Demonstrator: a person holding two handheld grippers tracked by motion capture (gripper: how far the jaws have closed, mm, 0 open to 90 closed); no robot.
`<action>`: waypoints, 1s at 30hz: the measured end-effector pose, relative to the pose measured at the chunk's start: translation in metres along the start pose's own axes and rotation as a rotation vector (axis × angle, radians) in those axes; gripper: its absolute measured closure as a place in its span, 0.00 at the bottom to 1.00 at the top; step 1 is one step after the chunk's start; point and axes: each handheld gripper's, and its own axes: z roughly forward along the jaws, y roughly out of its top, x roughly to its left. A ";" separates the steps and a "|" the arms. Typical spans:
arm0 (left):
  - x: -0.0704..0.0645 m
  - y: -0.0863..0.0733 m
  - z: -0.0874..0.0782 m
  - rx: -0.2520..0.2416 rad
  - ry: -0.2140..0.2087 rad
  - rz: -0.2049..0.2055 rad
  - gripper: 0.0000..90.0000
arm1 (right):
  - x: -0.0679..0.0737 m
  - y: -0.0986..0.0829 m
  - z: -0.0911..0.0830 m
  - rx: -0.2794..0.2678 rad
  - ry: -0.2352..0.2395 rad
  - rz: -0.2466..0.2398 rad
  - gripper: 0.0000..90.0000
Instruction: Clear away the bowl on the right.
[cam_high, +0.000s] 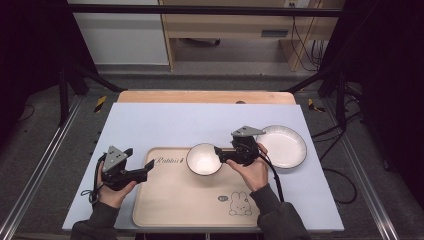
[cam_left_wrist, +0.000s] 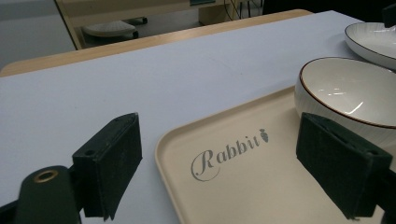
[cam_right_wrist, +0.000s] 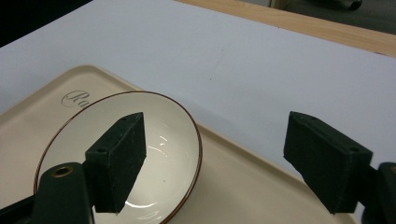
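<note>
From above, the small bowl (cam_high: 204, 159) sits on the far part of the cream tray (cam_high: 175, 200), near its "Rabbit" lettering. The right gripper (cam_high: 218, 152) is at the bowl's right edge, jaws spread, with a white plate (cam_high: 285, 146) just behind it on the pale surface (cam_high: 165, 122). The left gripper (cam_high: 149, 166) hangs over the tray's left edge, holding nothing.

Along the left gripper's jaws, which stand wide apart, the tray corner (cam_left_wrist: 224, 186) lies between them, and the bowl (cam_left_wrist: 348, 95) rests beyond the right-hand one.

Along the right gripper's jaws, also well apart, one jaw hovers over the bowl (cam_right_wrist: 168, 135), the other is outside its brown rim; I cannot tell whether either touches.
</note>
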 end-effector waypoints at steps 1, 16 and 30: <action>0.000 0.000 0.000 -0.001 -0.001 -0.003 0.15 | -0.001 -0.001 -0.002 -0.009 0.000 0.005 0.21; 0.001 -0.004 0.000 0.004 0.001 -0.003 0.15 | -0.013 -0.020 -0.039 -0.151 -0.025 -0.003 0.12; 0.002 -0.011 0.001 0.022 0.005 -0.006 0.15 | -0.027 -0.050 -0.056 -0.163 -0.061 -0.025 0.10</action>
